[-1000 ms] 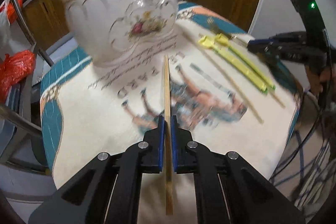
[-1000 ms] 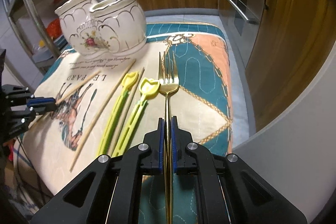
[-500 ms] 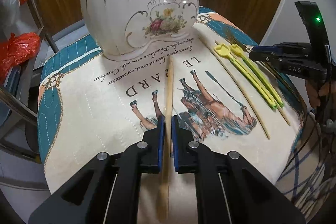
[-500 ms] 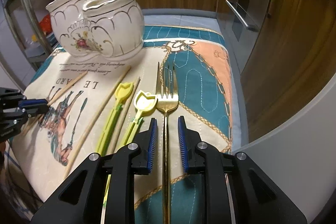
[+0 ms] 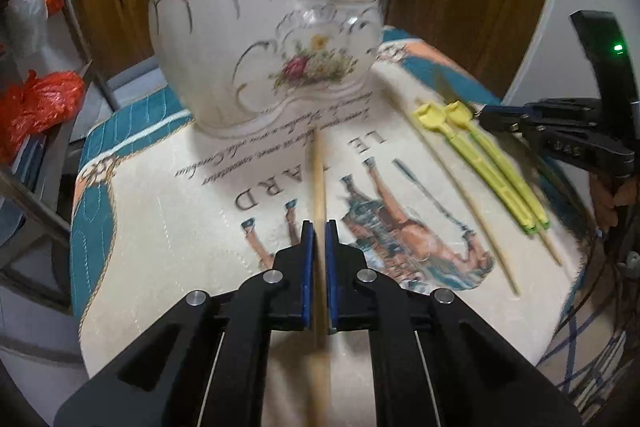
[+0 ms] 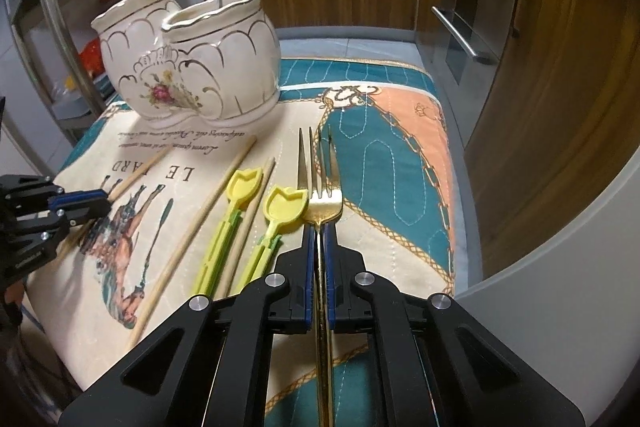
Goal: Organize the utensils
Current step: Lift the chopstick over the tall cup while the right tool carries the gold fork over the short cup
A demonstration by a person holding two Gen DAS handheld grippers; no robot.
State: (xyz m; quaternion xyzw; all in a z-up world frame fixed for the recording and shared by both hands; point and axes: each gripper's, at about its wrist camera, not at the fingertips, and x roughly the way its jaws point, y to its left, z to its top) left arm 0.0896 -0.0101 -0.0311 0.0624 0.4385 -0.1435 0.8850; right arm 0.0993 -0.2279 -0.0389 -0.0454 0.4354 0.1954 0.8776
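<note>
Since half a second ago the right gripper [image 6: 319, 227] has closed on the gold fork [image 6: 320, 197], lying on the cloth [image 6: 384, 163] before the holder [image 6: 192, 67]. Left gripper [image 5: 319, 227] clamps a chopstick [image 5: 319, 179] pointing at the holder; yellow picks [image 6: 240, 223] lie just left of the fork.

Large serif letters "LE" and "ARD" are showing upside down on the cloth [image 6: 132, 139], just in front of the holder [image 6: 188, 67]. A cursive line is running above them, too blurred to read.
</note>
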